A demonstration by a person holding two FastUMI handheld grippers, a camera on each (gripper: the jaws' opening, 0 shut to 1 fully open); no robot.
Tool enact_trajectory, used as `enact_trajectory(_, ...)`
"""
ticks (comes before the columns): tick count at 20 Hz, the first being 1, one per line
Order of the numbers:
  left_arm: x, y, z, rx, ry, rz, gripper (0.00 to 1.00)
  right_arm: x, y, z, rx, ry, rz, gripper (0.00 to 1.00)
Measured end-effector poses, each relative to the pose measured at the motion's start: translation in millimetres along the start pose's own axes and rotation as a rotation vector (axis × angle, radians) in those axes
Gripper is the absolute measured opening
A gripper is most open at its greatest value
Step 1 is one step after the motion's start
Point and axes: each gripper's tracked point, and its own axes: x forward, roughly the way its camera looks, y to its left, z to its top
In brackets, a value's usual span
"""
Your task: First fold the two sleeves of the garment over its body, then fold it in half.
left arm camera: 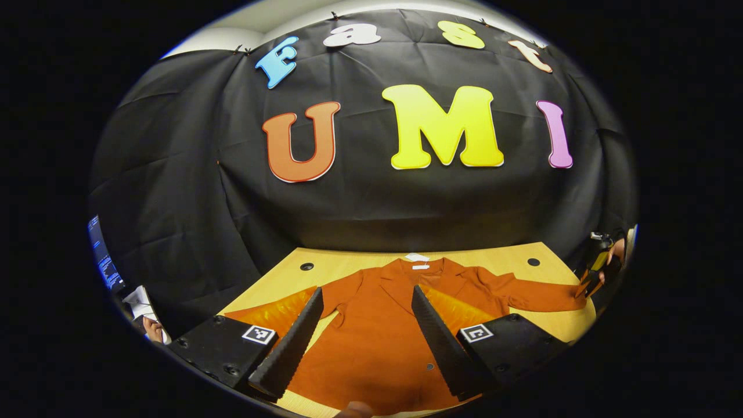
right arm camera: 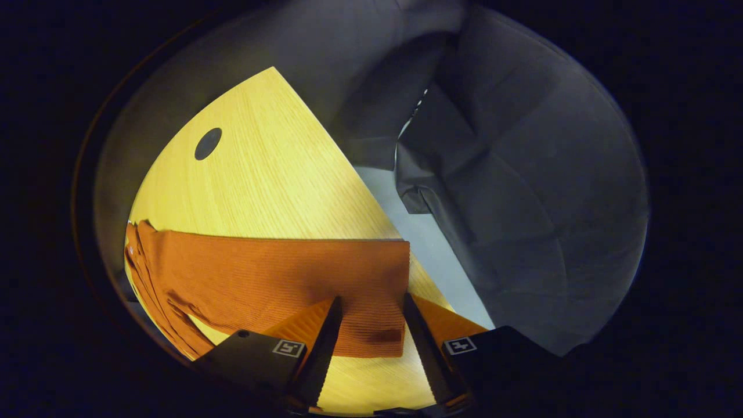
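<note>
Nearest to us in the left gripper view, our left gripper (left arm camera: 367, 316) hangs over the garment's body with its fingers spread wide and nothing between them. Beneath it the rust-orange garment (left arm camera: 377, 342) lies flat, front up, on the wooden table (left arm camera: 342, 262), collar away from us and a small white tag (left arm camera: 417, 259) at the neck. One sleeve (left arm camera: 273, 310) runs out to the left and the other sleeve (left arm camera: 537, 295) to the right; both lie out from the body, neither folded over it.

In the right gripper view, our right gripper (right arm camera: 367, 316) sits at the cuff end of that right sleeve, fingers standing apart on either side of the cuff (right arm camera: 371, 325). We think they hover just above the cloth, not pressing on it, though the angle is too low to be sure. Farther off in the left gripper view, this same gripper shows at the sleeve's tip by the table's right edge.

We judge the sleeve fold to be the step in hand, right sleeve first. The next move calls for closing on the cuff, lifting it just clear, and carrying it inward across the chest so the sleeve lands flat without dragging the body askew.
</note>
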Motion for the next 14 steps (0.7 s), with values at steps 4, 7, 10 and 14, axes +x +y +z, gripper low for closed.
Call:
enact_trajectory(4, -1.3, 11.3, -4.2, -0.037, 0.009, -0.004, 0.99, 0.6, 2.1, 2.4, 0.005, -0.001, 0.008, 0.64)
enact_trajectory(7, -2.1, 15.0, 3.9, -0.042, -0.018, -0.018, 0.99, -0.4, 3.1, 1.9, 0.001, -0.001, 0.005, 0.49)
enact_trajectory(10, -0.6, 13.8, 9.5, -0.012, -0.038, -0.041, 0.99, -0.5, 3.5, 2.2, -0.014, -0.003, 0.01, 0.53)
enact_trajectory(14, -2.3, 10.0, 18.4, 0.015, -0.069, -0.077, 0.99, -2.2, 5.1, 5.8, 0.068, -0.009, 0.047, 0.12)
